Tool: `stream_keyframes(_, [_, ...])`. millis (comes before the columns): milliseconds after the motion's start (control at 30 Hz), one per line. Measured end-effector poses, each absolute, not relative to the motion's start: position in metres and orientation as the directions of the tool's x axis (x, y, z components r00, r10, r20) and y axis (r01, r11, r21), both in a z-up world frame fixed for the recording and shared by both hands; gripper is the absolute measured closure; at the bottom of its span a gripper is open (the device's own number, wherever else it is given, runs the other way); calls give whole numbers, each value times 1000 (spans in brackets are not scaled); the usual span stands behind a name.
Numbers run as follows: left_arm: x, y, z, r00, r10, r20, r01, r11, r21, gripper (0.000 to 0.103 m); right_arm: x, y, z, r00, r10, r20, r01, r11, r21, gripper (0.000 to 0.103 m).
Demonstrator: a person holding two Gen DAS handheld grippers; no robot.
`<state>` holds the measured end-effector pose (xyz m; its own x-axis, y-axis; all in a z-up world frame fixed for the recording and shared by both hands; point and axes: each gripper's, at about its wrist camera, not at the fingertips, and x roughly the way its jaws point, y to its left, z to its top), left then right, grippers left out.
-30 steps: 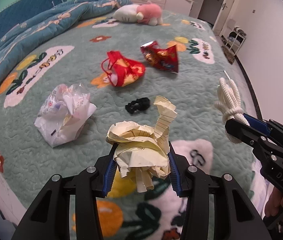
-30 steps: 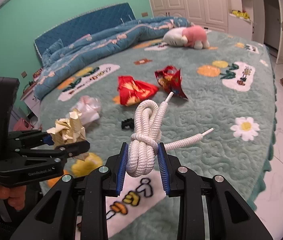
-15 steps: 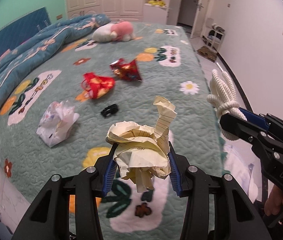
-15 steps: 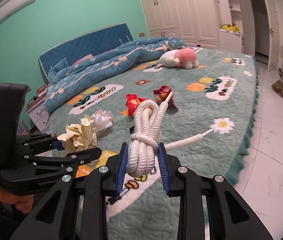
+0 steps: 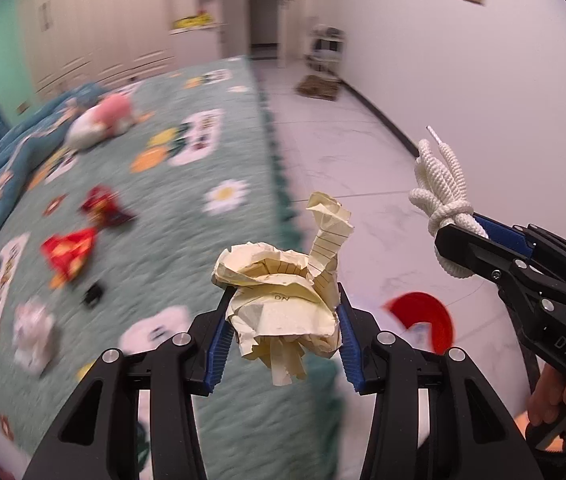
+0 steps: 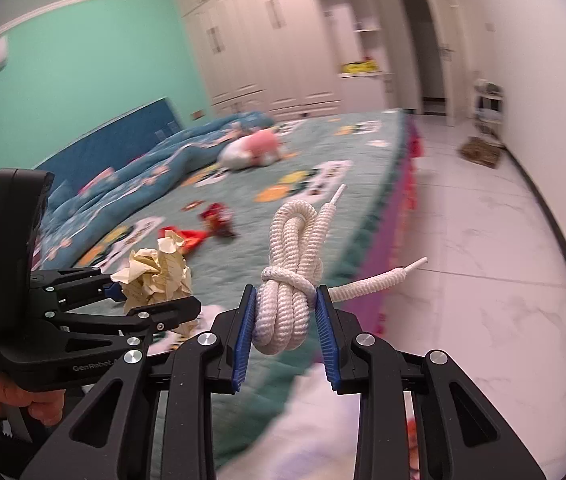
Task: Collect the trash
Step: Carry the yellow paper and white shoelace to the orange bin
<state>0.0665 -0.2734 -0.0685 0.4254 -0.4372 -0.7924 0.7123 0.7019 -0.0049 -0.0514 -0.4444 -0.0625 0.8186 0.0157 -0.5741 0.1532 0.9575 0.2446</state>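
Your left gripper (image 5: pixel 283 330) pinches crumpled yellow lined paper (image 5: pixel 283 304) beside the bed (image 5: pixel 203 248); your right gripper (image 6: pixel 286 324) clamps a knotted white rope (image 6: pixel 289 280).

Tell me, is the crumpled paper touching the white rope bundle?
Apart. In the left wrist view the crumpled paper sits in the left gripper, with open floor showing between it and the white rope bundle held by the right gripper.

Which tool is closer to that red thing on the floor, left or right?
Left. The left tool, shut on the crumpled paper, sits just beside the red object in its view; the right tool, holding the rope, is higher up.
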Motion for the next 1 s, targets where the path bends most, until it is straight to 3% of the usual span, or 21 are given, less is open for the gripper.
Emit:
stream_keyframes(300, [34,-371,-87,266,-497,-826,863,504,-25,55,-123,-534,-85,779,-170,-604,398,878,267,73])
stream_keyframes(567, [9,-445,-131,91,-474,-876,929,358,-97,54,-173,-588,-112,713,-281,-643,554,787,271,73])
stream_keyframes(833, [5,-497,-181,17,-390,-921,946,306,-112,50,-198,-622,-148,659,-312,-684,635,718,284,73])
stream_keyframes(1000, [-3,-516,-196,13,-365,-931,953,287,-99,42,-196,-633,-164,647,-305,-699,649,701,295,73])
